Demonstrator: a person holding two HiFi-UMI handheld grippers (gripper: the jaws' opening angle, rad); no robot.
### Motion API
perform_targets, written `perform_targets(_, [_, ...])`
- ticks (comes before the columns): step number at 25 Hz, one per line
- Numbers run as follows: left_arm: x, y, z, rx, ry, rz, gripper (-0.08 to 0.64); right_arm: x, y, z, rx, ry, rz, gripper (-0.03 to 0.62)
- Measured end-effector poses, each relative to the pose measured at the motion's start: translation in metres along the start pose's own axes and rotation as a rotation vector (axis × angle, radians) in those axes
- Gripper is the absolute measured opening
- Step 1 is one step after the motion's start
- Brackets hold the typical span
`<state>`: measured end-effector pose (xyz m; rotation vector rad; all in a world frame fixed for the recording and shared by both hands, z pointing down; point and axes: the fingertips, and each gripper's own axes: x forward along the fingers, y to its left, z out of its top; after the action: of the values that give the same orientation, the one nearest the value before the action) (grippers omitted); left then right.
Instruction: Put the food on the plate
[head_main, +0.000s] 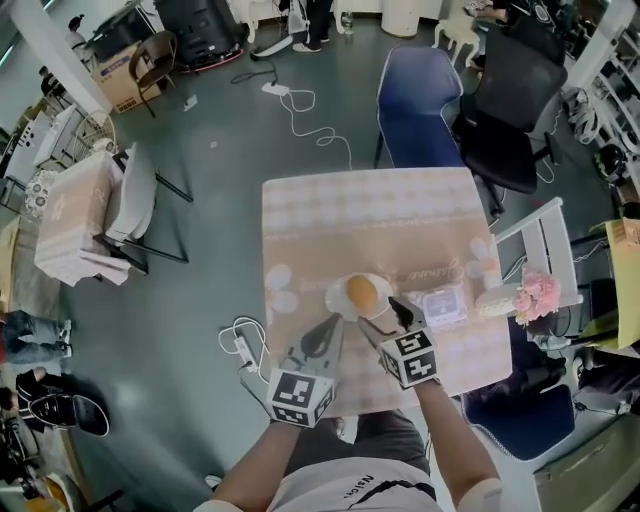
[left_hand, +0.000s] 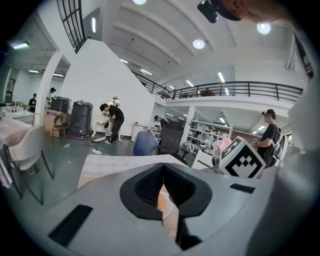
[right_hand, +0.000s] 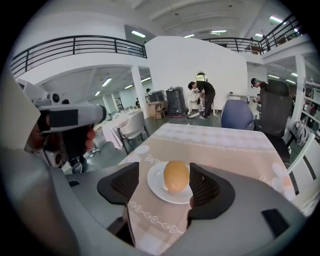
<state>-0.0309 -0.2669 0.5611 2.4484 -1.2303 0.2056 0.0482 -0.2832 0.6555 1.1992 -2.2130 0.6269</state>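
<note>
- Though spread wide toward the bun (right_hand: 176, 175) on the plate (right_hand: 159, 189), gripped nothing with the right claw (right_hand: 164, 176).
- Had the left claw (left_hand: 162, 184) pinched shut, empty.

Left gripper (head_main: 323, 335) held forward, fingers (left_hand: 142, 192) pressed together, right gripper (head_main: 392, 312) alongside (slightly ahead), fingers (right_hand: 119, 184) spread apart

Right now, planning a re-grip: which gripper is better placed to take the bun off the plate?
Right gripper: open, its jaws frame the bun on the plate. The left gripper is shut, beside the plate.
</note>
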Motion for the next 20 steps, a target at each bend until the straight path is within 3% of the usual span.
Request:
perform_targets(5, [-0.014,-0.018,0.019,0.017,-0.019,-0.020,0.006,-0.036,0.010,0.027,0.027,-0.111,-0.027,0.197])
perform_targets(11, [-0.029,-0.037,0.038,0.024,-0.031,-0.047,0.006,-0.080,0.021,0.059,0.114,-0.241,-0.035,0.075])
perform_targets(20, [-0.050,-0.056,0.068,0.017,-0.064,-0.083,0.006,-0.126,0.044,0.097,0.178,-0.380,0.014,0.035])
